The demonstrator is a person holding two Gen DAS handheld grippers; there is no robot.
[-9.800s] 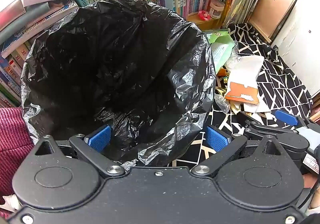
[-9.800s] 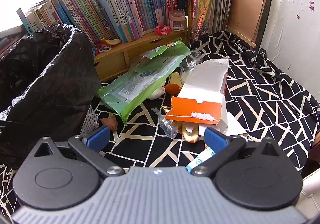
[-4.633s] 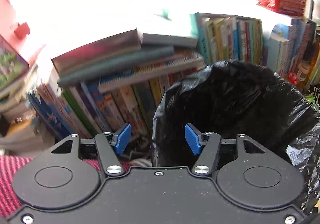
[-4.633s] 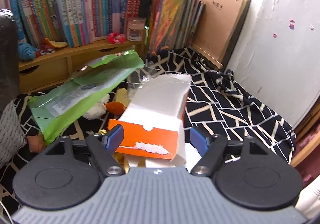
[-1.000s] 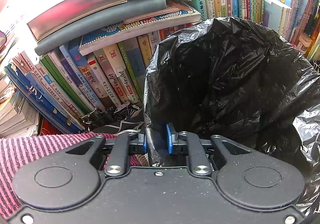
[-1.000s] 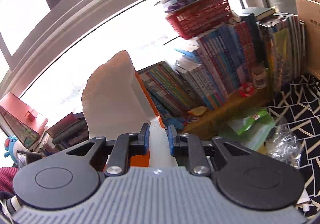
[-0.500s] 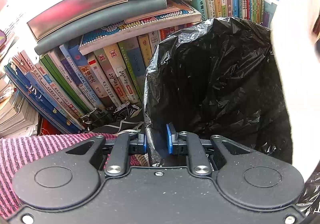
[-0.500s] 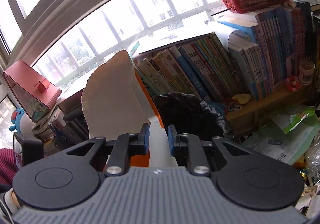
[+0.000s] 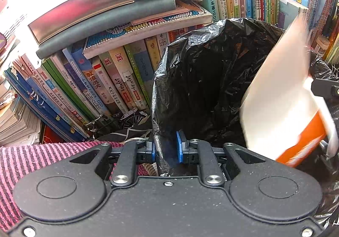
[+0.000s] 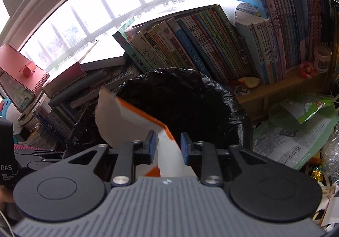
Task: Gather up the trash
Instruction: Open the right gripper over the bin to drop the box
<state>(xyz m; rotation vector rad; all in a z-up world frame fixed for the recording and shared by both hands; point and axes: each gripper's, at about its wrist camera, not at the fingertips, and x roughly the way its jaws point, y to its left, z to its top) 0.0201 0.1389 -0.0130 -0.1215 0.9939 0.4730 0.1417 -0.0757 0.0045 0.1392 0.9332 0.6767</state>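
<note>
A black trash bag (image 9: 201,88) stands open in front of the books, and my left gripper (image 9: 165,149) is shut on its near rim. The same bag (image 10: 180,105) gapes below my right gripper (image 10: 168,148), which is shut on a white and orange cardboard box (image 10: 127,122). The box tips forward and left over the bag's mouth. In the left wrist view the box (image 9: 275,99) looks blurred as it hangs inside the bag's right side. A black part of the right gripper (image 9: 326,88) shows behind it.
Rows of books (image 9: 106,78) wall in the bag at the back and left. A pink striped cloth (image 9: 31,158) lies at the near left. A green plastic packet (image 10: 296,131) and clear wrappers lie right of the bag, under a wooden shelf (image 10: 275,93).
The right gripper has come over the bag and tilted downward. The box, upright before, now leans forward into the bag's mouth. The left gripper holds still on the rim.
</note>
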